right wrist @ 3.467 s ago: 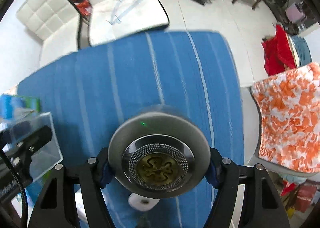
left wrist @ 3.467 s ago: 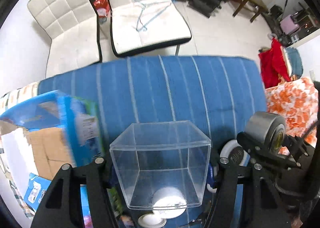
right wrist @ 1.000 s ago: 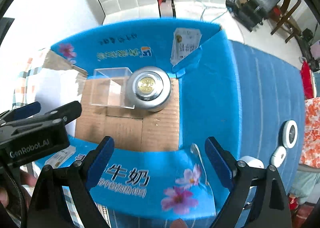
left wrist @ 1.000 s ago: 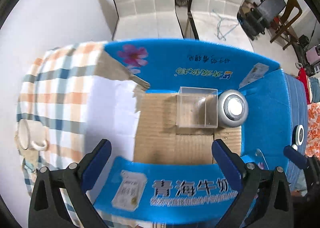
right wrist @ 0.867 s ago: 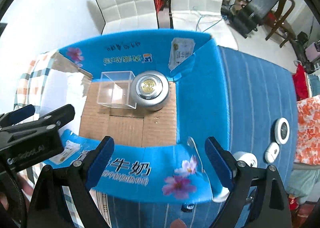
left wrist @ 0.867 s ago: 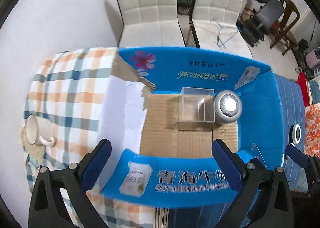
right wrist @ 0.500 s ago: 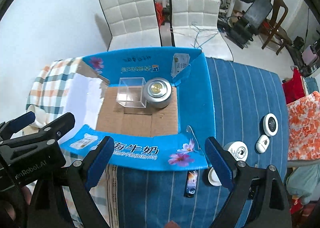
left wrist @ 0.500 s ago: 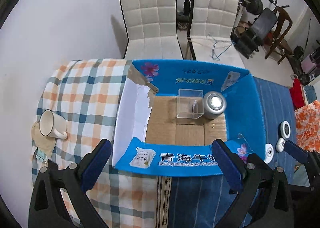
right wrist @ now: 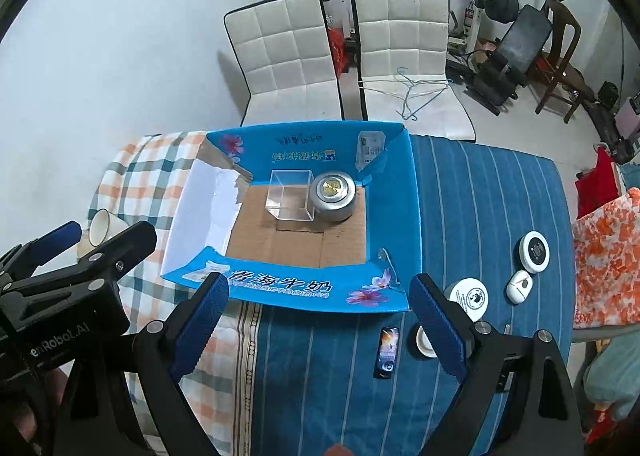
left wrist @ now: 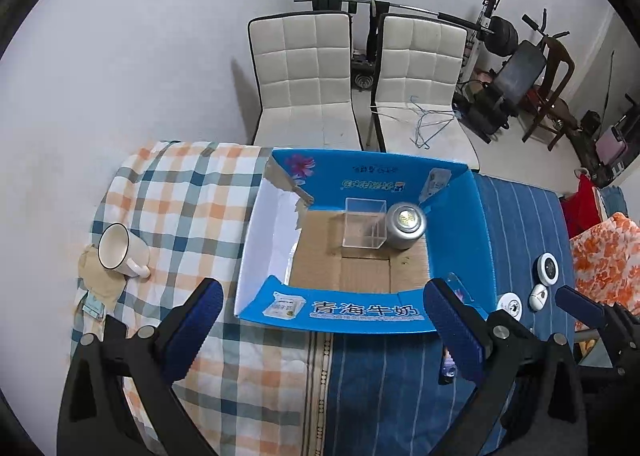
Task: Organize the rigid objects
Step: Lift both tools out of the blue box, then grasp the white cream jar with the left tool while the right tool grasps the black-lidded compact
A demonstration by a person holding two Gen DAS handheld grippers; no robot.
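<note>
**Rigid objects: two boxed, several left on the blue cloth**

Rigid objects are split between the box and the table. Going left to right: a white mug (left wrist: 120,252) stands on the checked cloth (left wrist: 188,207), well apart from everything else. Next comes the blue cardboard box (left wrist: 360,312), flaps open. Inside, at the far side of its brown floor, a clear plastic cube (left wrist: 365,223) sits just beside a round silver tin (left wrist: 406,225); whether they touch I cannot tell. These two look already put away.

Right of the box, on the striped blue cloth (right wrist: 480,191), the rest lies loose: a small dark lighter-like item (right wrist: 387,352), a white jar (right wrist: 424,340) partly hidden behind the right gripper's finger, a white round lid (right wrist: 469,298), a small white oval case (right wrist: 519,286) and a round white-rimmed dial (right wrist: 535,251). By my judgement the job is under halfway, with about five pieces still to go in.

The left gripper (left wrist: 320,332) hangs above the box's near flap, jaws wide apart and holding nothing. The right gripper (right wrist: 320,320) is likewise spread and empty, near the loose pieces.

Writing: the near flap reads 青海牛奶; the far wall has print upside down, too small to read. The left gripper's body shows "enRobot.AI", its first letter cut off
</note>
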